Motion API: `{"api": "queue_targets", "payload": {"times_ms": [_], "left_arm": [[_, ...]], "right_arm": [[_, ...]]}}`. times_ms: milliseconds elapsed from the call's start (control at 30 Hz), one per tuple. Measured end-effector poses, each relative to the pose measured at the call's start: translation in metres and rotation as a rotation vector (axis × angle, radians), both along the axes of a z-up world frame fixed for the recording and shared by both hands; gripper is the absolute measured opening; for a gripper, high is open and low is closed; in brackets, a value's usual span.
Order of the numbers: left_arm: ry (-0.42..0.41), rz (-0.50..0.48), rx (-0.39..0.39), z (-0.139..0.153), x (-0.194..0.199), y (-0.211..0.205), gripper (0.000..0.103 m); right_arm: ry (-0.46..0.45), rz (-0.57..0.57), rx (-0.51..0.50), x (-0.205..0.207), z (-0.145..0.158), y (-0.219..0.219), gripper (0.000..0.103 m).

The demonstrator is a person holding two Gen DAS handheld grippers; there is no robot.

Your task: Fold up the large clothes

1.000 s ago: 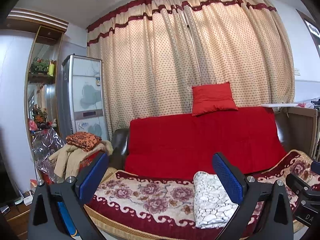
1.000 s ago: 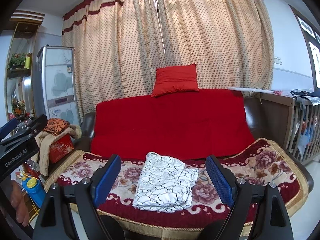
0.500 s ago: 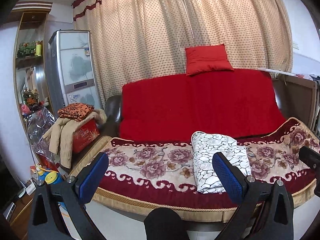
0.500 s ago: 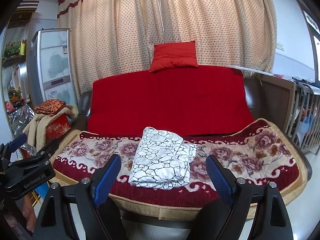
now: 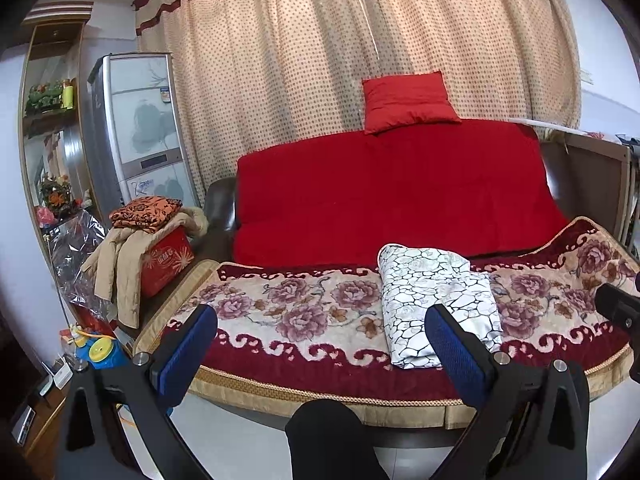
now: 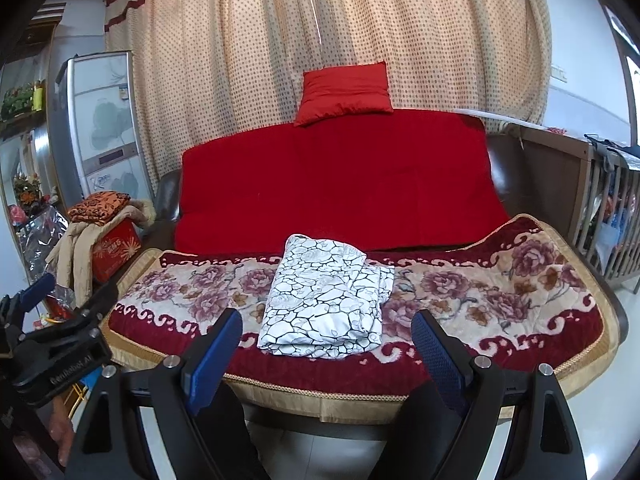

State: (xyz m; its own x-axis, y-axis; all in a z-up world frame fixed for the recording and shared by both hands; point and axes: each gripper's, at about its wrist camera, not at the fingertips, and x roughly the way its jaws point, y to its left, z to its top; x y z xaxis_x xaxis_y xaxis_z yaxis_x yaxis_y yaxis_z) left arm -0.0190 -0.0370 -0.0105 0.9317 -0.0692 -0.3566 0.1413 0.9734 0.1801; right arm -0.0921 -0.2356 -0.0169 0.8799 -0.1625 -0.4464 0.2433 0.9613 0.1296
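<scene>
My left tongs [image 5: 320, 344] and my right tongs [image 6: 326, 344] are both spread wide, w/ nothing between the blue pads; they hang in front of the sofa [image 6: 332, 184], not touching anything.

The task's thing is the folded white cloth [image 6: 324, 304] w/ black crackle lines. It lies on the floral seat blanket [image 6: 500, 292], about in the middle of the seat and close to its front edge, a bit nearer the front than the red back. In the left view the same cloth [image 5: 436, 304] sits right of centre.

I judge it is thin woven fabric, maybe a bed cover or big garment: light, very soft, no stiffness at all, so it will sag and open when lifted. The surface looks smooth w/ slight sheen, so probably a bit slippery between pads. Not fragile. It is a rough rectangle in several layers, w/ a second layer sticking out on its right side and a rounded fold at the front.

Best place to take hold, in my opinion: the two near corners at the front edge, one per tongs, pinching all layers or only the top one, depending on the aim.

The blanket under it is thick plush, w/ roses, dark red border and gold trim. The sofa back is covered in plain red cloth, w/ a red cushion [image 6: 346, 92] on top.
</scene>
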Motion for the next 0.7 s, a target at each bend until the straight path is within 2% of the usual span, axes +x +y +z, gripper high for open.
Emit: {"api": "queue_targets", "payload": {"times_ms": [700], "left_arm": [[-0.006,-0.021,0.014,0.003,-0.004,-0.010,0.103]], "right_arm": [[-0.005,-0.020,0.010,-0.004,0.003,-0.006,0.089]]}}
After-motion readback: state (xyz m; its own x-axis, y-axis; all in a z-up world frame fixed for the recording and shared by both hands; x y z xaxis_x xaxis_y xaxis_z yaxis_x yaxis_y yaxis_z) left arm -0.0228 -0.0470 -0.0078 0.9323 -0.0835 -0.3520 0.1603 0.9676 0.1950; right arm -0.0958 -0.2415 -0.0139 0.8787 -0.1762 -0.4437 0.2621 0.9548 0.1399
